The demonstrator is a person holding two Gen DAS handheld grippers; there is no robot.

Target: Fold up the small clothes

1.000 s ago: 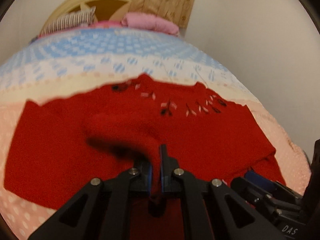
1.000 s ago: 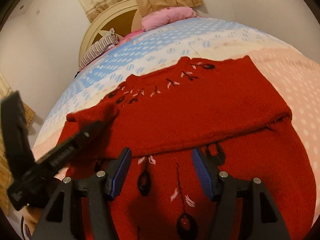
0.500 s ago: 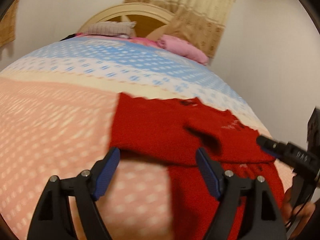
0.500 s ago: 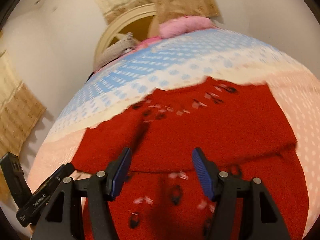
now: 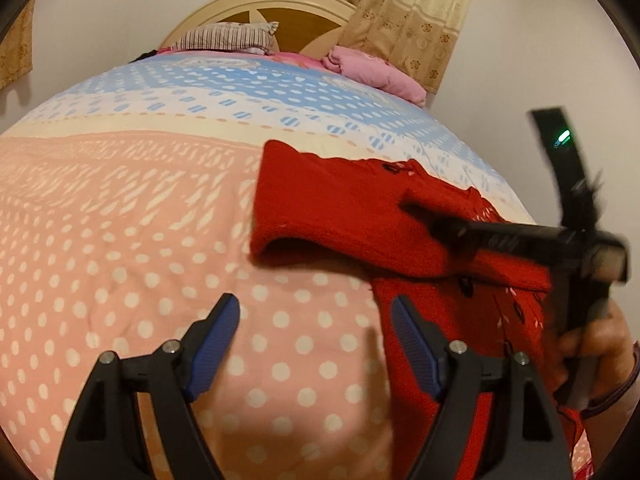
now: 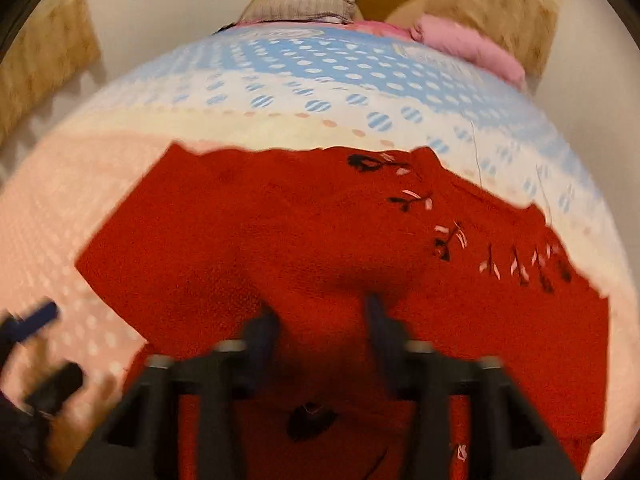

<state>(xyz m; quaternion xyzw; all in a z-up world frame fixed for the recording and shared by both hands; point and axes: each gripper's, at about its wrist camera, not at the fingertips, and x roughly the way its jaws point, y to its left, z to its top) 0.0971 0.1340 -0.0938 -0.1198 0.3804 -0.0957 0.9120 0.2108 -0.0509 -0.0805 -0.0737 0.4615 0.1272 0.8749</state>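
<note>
Two claws in play here: the left claw (image 5: 314, 344) hangs spread wide with nothing in it, over the pink polka-dot part of the bed (image 5: 120, 240), right beside the left edge of the red sweater (image 5: 340, 208). That sweater lies partly folded on the bedspread, a sleeve laid across the body, with a striped pillow (image 5: 228, 36) and pink blanket (image 5: 372, 68) up by the headboard. Right claw (image 6: 320, 316) has just been closing and is blurry, low on the red knit with a fold bunched between its tips, though I can't tell if it's actually pinching.
</note>
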